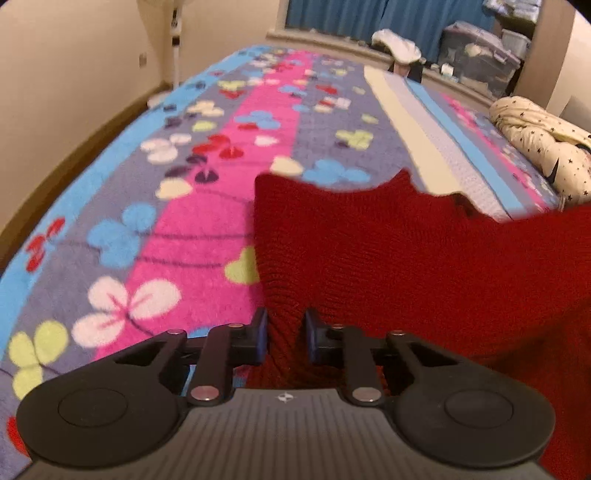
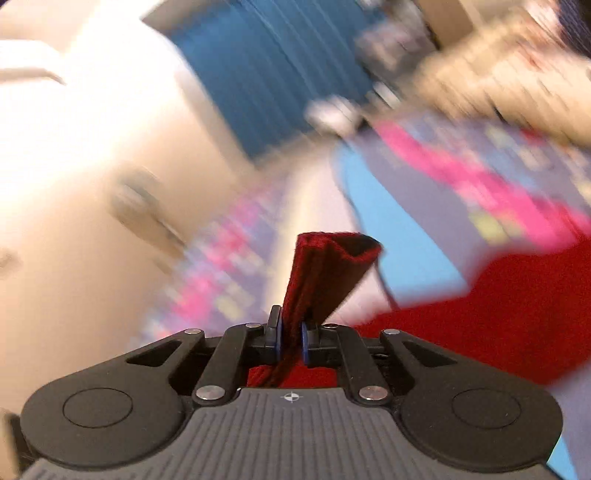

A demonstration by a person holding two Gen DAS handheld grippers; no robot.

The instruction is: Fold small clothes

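Red rib-knit fabric sits between the blue pads of the left gripper (image 1: 286, 338), bottom centre of the left wrist view; pads pinch a ribbed fold of the red knit garment (image 1: 406, 266). From there the garment spreads up and to the right, filling the lower right of the frame, with its top edge ragged against the bedding.

Under it: fleece blanket (image 1: 177, 206) with pink, purple and light-blue stripes and a clover/flower print, covering the bed from lower left to upper centre. Cream and light-blue striped cloth (image 1: 417, 122) lies along the blanket, upper right. Cream star-print bundle (image 1: 543, 144) at the right edge. Blue curtain (image 1: 332, 14) across the top, clear storage bins (image 1: 476, 55) at upper right, and a white fan stand (image 1: 175, 40) at upper left.

Right gripper (image 2: 290, 341), bottom centre of the right wrist view: jaws nearly together, clamped on a folded strip of the same red knit (image 2: 325, 273), which stands up from the pads to mid-frame. More red fabric at lower right. Background is heavily motion-blurred; only the blue curtain and the pink/blue blanket are recognisable.
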